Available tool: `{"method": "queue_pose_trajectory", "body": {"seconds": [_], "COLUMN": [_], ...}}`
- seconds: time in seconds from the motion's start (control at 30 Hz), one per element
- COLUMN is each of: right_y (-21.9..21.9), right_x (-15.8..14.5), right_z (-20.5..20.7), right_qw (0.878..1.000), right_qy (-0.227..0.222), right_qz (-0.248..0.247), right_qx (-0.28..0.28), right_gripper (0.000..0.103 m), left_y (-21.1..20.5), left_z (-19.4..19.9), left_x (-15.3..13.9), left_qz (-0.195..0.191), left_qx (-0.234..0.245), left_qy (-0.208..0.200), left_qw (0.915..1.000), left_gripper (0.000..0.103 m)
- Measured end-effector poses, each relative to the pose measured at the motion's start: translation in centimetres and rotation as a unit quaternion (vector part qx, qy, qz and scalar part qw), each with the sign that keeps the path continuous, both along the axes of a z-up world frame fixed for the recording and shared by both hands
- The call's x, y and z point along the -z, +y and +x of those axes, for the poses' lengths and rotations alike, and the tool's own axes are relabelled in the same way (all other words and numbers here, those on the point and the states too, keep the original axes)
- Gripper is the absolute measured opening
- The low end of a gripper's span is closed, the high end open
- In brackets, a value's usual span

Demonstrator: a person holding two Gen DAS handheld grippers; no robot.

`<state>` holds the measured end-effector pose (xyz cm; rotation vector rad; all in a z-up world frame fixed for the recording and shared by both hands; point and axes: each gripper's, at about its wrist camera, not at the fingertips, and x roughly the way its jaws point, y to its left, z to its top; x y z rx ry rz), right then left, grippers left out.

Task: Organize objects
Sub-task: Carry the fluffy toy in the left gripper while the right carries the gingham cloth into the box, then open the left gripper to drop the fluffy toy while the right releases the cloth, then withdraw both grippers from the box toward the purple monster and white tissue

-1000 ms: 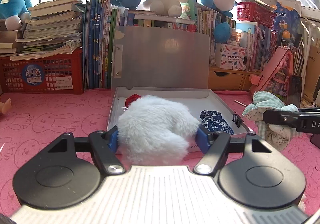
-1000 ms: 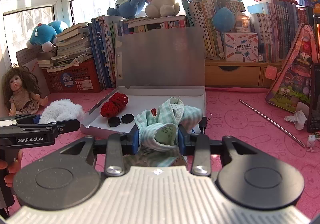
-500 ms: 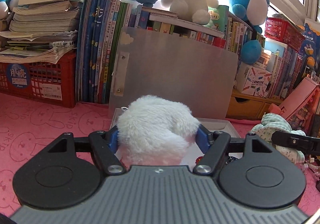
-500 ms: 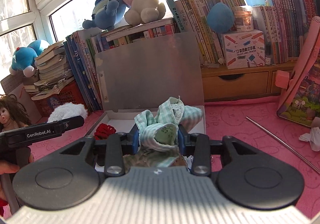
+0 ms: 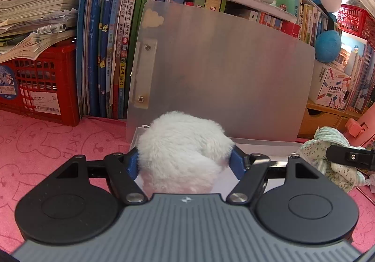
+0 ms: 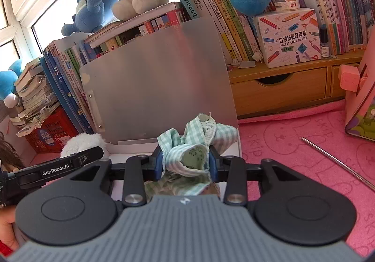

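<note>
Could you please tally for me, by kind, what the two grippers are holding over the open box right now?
White fluffy plush item, in the left gripper: 1
Green checked cloth bundle, in the right gripper: 1
Total held: 2, both over the white box with its grey lid standing up.

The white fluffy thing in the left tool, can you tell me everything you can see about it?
The white fluffy thing is a soft, rounded lump of long plush fur, all white from this side. The left tool is shut on it, one blue pad pressing each side so the fur bulges out around them. It is held up over the front of the open box, before the grey lid that stands upright. The right wrist view shows it beside the checked cloth bundle. No face or limbs can be seen.
</note>
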<state>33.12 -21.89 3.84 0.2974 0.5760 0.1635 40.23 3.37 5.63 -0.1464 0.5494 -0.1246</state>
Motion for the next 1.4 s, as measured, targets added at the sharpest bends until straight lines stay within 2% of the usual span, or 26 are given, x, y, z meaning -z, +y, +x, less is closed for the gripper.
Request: {"method": "queue_pose_trajectory", "body": {"seconds": [0.2,0.3,0.6,0.67,0.7,0.73,0.8,0.93,1.13,1.4], "right_y": [0.5,0.8,1.4,1.4,1.5,1.4,1.2,1.1,1.2,1.0], "right_x": [2.4,3.4,5.0,5.0,4.9,4.8,4.6,4.0,2.4,0.0], "right_z": [2.7,3.4,4.3,4.2,4.2,4.1,3.9,3.4,1.5,-2.2], "right_qw": [1.0,0.999,0.999,0.999,0.999,0.999,0.999,1.0,1.0,1.0], "right_qy": [0.016,0.025,0.04,0.037,0.034,0.031,0.029,0.027,0.011,-0.005], "right_qz": [-0.01,-0.018,-0.025,-0.025,-0.025,-0.023,-0.012,-0.003,-0.01,-0.014], "right_qx": [0.006,0.006,0.006,0.004,0.009,0.009,0.011,0.013,0.013,0.012], "right_gripper": [0.042,0.042,0.043,0.049,0.064,0.07,0.076,0.083,0.095,0.098], "left_y": [0.1,0.4,0.0,0.0,0.1,0.1,0.1,0.2,-0.1,-0.1], "left_z": [1.1,1.4,2.6,2.7,2.7,2.6,2.4,1.8,-0.2,-4.9], "left_x": [2.0,2.2,2.9,3.0,2.9,2.8,2.5,1.7,0.2,-2.3], "left_qz": [0.014,0.008,0.035,0.036,0.037,0.038,0.038,0.034,0.039,0.037], "left_qx": [0.005,0.003,-0.001,-0.005,-0.008,-0.011,-0.012,-0.006,0.003,0.027], "left_qy": [0.01,0.014,0.056,0.061,0.062,0.061,0.057,0.056,0.047,0.027], "left_qw": [0.9998,0.9999,0.9978,0.9974,0.9974,0.9974,0.9976,0.9978,0.9981,0.9986], "left_gripper": [0.076,0.077,0.077,0.079,0.082,0.086,0.088,0.094,0.095,0.095]}}
